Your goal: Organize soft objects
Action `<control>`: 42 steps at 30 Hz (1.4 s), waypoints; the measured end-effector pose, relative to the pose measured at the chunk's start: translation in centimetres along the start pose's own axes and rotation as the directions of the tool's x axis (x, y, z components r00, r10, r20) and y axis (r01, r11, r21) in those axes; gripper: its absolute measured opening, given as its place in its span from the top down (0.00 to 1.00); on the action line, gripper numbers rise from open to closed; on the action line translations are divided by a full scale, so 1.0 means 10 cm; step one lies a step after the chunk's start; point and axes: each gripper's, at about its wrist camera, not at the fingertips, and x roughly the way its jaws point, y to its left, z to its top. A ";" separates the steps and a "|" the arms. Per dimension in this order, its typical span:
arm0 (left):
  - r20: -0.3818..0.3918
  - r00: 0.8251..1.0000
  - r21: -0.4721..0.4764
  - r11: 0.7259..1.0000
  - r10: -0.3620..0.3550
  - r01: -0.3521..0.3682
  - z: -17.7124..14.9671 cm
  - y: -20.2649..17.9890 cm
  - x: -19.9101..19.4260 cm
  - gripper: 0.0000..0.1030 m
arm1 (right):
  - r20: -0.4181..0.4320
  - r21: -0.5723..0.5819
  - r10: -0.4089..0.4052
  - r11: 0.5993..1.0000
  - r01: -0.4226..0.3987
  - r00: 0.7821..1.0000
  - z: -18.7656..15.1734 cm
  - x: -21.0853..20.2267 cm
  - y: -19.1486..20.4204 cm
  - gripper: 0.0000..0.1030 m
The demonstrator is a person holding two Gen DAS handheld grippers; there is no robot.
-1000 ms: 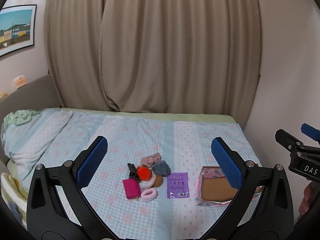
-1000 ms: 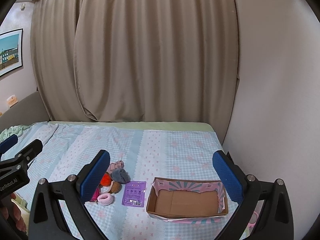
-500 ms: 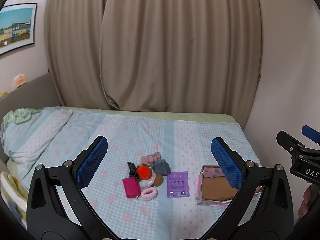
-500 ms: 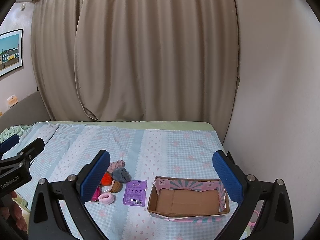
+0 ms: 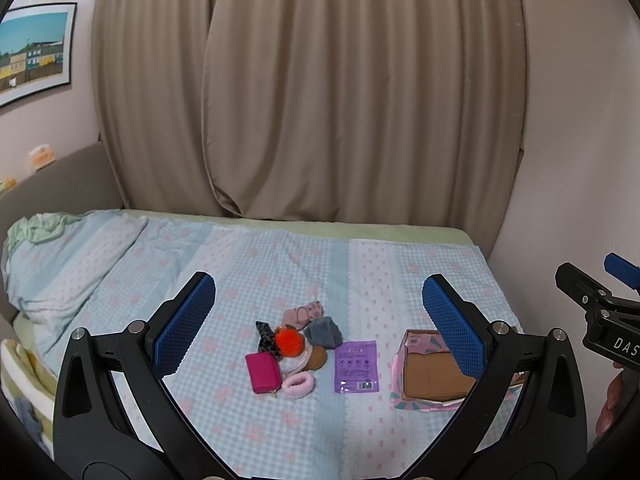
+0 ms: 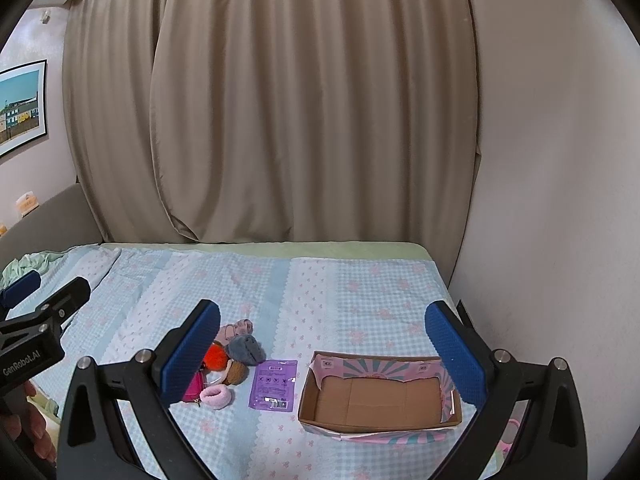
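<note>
Blue-padded jaws spread wide and empty on both the left gripper and the right gripper, held above the near edge of the bed. Beyond them, a small heap of soft objects at mid-bed: orange pompom, grey plush piece, pink scrunchie, magenta pouch. Just right of the heap, a flat purple packet; further right, an open cardboard box, nothing inside. Apparently the opening step, nothing yet gripped. Next, probably: down onto one piece, light pinch, across to the box.
</note>
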 end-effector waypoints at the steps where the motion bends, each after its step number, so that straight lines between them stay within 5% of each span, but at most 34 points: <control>1: -0.002 1.000 -0.001 1.000 0.000 0.000 0.00 -0.01 0.01 0.01 | 0.000 -0.001 0.000 1.000 0.000 1.000 0.00 0.00 0.00 0.01; 20: 0.000 0.999 0.009 0.999 0.035 -0.035 -0.03 0.02 0.04 0.01 | 0.012 -0.002 -0.012 1.000 0.012 1.000 -0.02 0.01 0.00 0.01; 29: -0.091 0.995 -0.038 0.999 0.030 -0.034 -0.19 0.36 0.22 0.01 | -0.001 -0.010 -0.003 1.000 0.003 1.000 -0.05 0.12 0.21 0.01; 37: -0.277 0.961 -0.072 0.997 0.008 -0.029 -0.52 0.99 0.78 0.01 | -0.110 0.007 0.010 1.000 -0.010 0.994 -0.27 0.60 0.70 0.01; 42: -0.385 0.922 -0.087 0.996 -0.037 0.004 -0.77 1.37 1.36 0.01 | -0.195 0.061 0.011 0.998 0.001 0.981 -0.52 1.15 1.04 0.01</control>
